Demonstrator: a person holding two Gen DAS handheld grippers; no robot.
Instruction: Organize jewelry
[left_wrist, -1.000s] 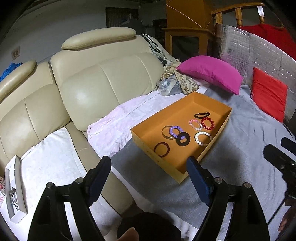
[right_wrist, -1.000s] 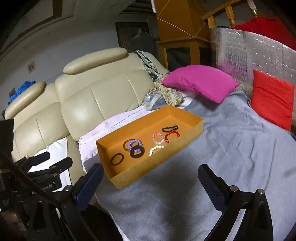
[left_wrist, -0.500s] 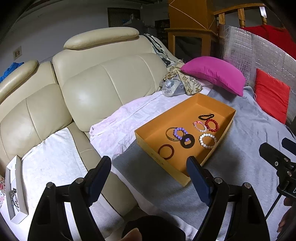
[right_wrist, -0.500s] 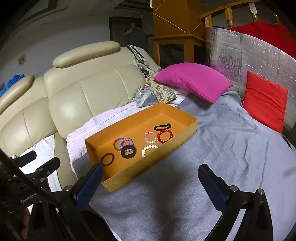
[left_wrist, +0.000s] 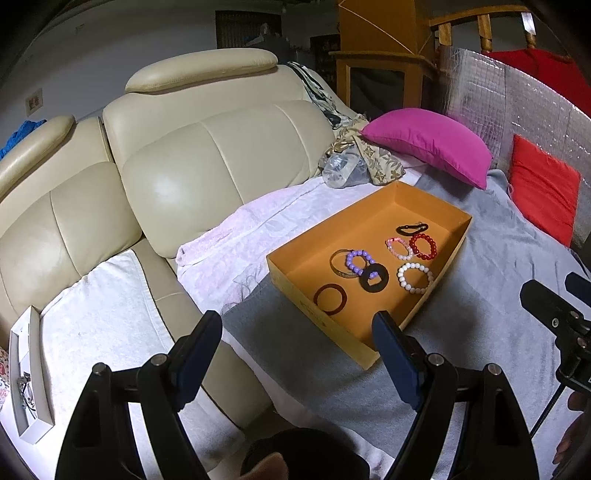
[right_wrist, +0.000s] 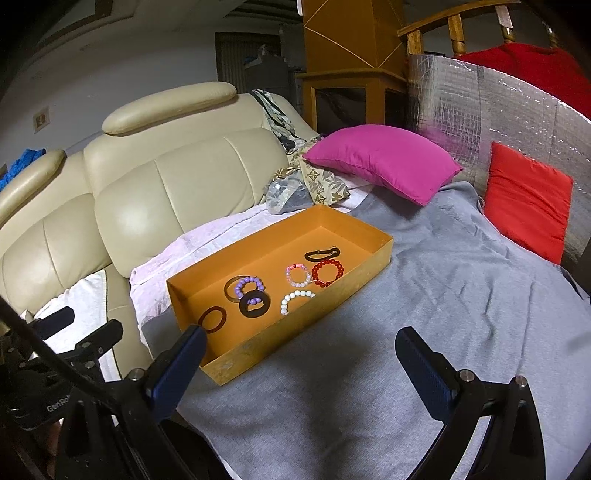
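An orange cardboard tray (left_wrist: 354, 341) (right_wrist: 295, 328) lies on a grey blanket over the sofa seat. Inside it are several bracelets: a white bead one (left_wrist: 414, 277) (right_wrist: 293, 300), a red bead one (left_wrist: 423, 246) (right_wrist: 327, 272), a pink one (left_wrist: 399, 248) (right_wrist: 297, 275), a purple one (left_wrist: 357, 259) (right_wrist: 249, 285), a dark brown ring (left_wrist: 330, 299) (right_wrist: 212, 319), a black disc (left_wrist: 373, 279) (right_wrist: 254, 303) and a black hair tie (left_wrist: 410, 229) (right_wrist: 320, 254). My left gripper (left_wrist: 297, 354) is open, short of the tray's near corner. My right gripper (right_wrist: 299, 369) is open over the blanket before the tray.
A cream leather sofa back (left_wrist: 207, 155) rises behind the tray. A magenta cushion (right_wrist: 380, 160) and a red cushion (right_wrist: 524, 206) lie beyond it. A small white box (left_wrist: 26, 373) sits on a white towel at the far left. A foil-covered panel (right_wrist: 480, 107) stands at the back right.
The tray sits slightly further right in the left wrist view and lower left in the right wrist view, as both cameras shifted a little. Both grippers stay open and empty.
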